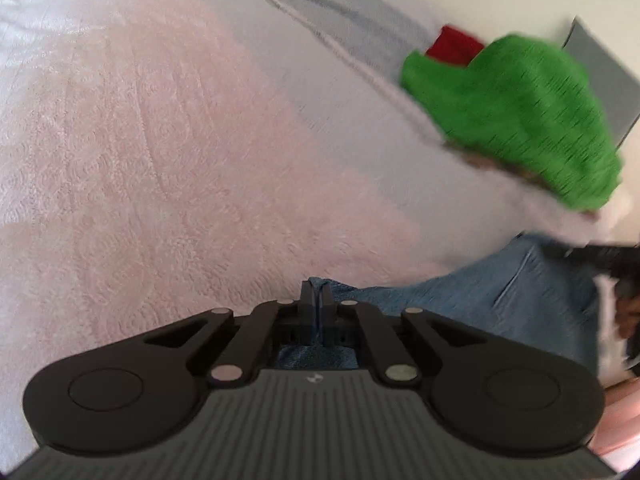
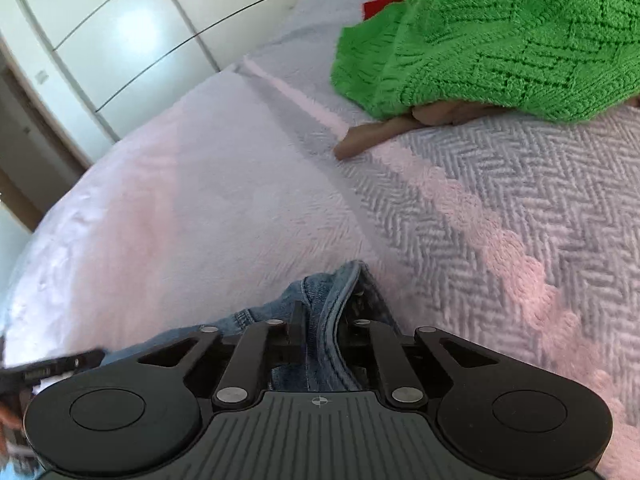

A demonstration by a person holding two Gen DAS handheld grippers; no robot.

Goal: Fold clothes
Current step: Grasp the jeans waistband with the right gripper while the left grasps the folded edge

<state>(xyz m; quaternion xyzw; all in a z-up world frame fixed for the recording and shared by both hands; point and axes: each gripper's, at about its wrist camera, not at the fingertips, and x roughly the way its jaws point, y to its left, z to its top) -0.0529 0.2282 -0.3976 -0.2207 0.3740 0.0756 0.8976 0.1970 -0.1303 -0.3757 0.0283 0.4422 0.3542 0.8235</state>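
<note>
Both grippers are down on the bed, each with a piece of the same blue jeans between its fingers. From the left wrist view, the left gripper is clenched tight, its two black fingers nearly meeting with only a thin edge of denim pinched between them at lower centre, and the rest of the jeans spreads away toward the lower right of the frame, where the dark shape of the other tool pokes in, blurred. The right wrist view shows what that one cannot: the right gripper grasps a thick rolled seam or waistband of the denim, stitched and faded, so its jaws stand a little apart around the bulk. It also shows a bank of glossy white drawer fronts at upper left. The bedspread is soft and fuzzy, pale pink across the wide middle, and in the right wrist view its grey herringbone weave shows crisply, crossed by a pink scalloped band. A chunky, bright green knit with an open lacy pattern lies at the upper right in both views, with something red just behind it. Under the knit's edge, the right wrist view shows a brown shape lying on the spread; I cannot tell what it is.
</note>
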